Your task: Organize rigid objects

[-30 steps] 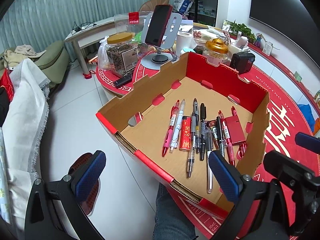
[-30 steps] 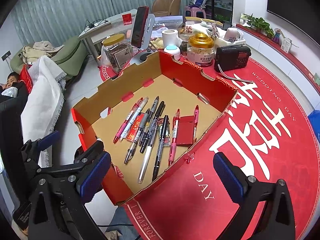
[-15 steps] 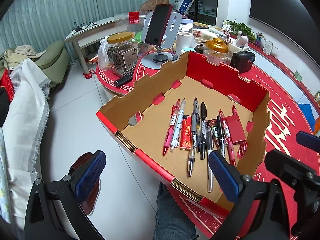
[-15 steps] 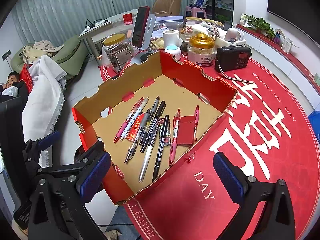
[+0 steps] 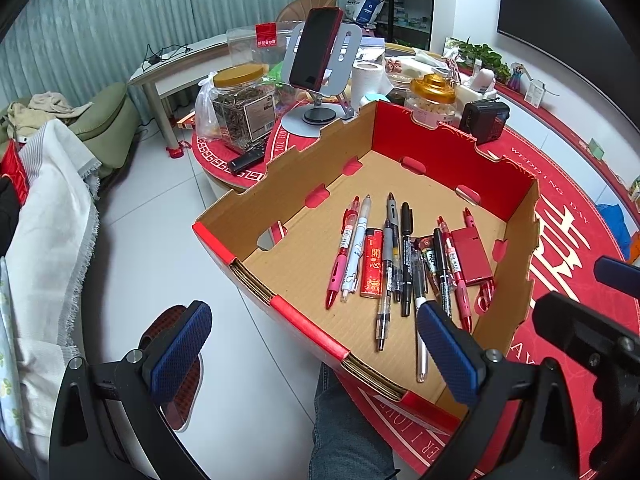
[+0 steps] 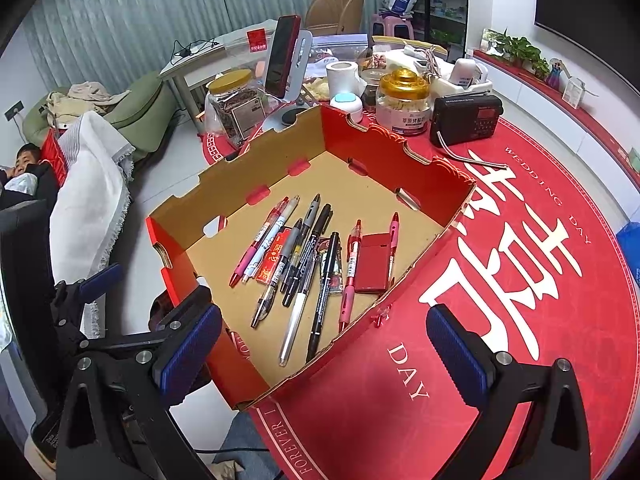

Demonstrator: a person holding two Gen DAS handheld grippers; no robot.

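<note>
A shallow cardboard box with red trim (image 5: 256, 208) (image 6: 404, 280) sits at the edge of a round red table. Inside lie several pens side by side, among them a pink pen (image 5: 342, 254) (image 6: 258, 242), a black marker (image 5: 407, 256) (image 6: 307, 254) and a white pen (image 6: 293, 322). A red lighter (image 5: 373, 267) (image 6: 271, 259) and a flat red case (image 5: 472, 255) (image 6: 373, 262) lie among them. My left gripper (image 5: 316, 352) hovers open over the box's near corner. My right gripper (image 6: 324, 348) hangs open above the box's near right wall. Neither holds anything.
Behind the box stand a phone on a grey stand (image 5: 316, 54) (image 6: 284, 56), a jar with a yellow lid (image 5: 242, 108), a gold-lidded jar (image 6: 404, 100) and a black radio (image 6: 466, 118). A person's denim leg (image 5: 344, 432) is below the table edge. White tiled floor (image 5: 160, 240) lies left.
</note>
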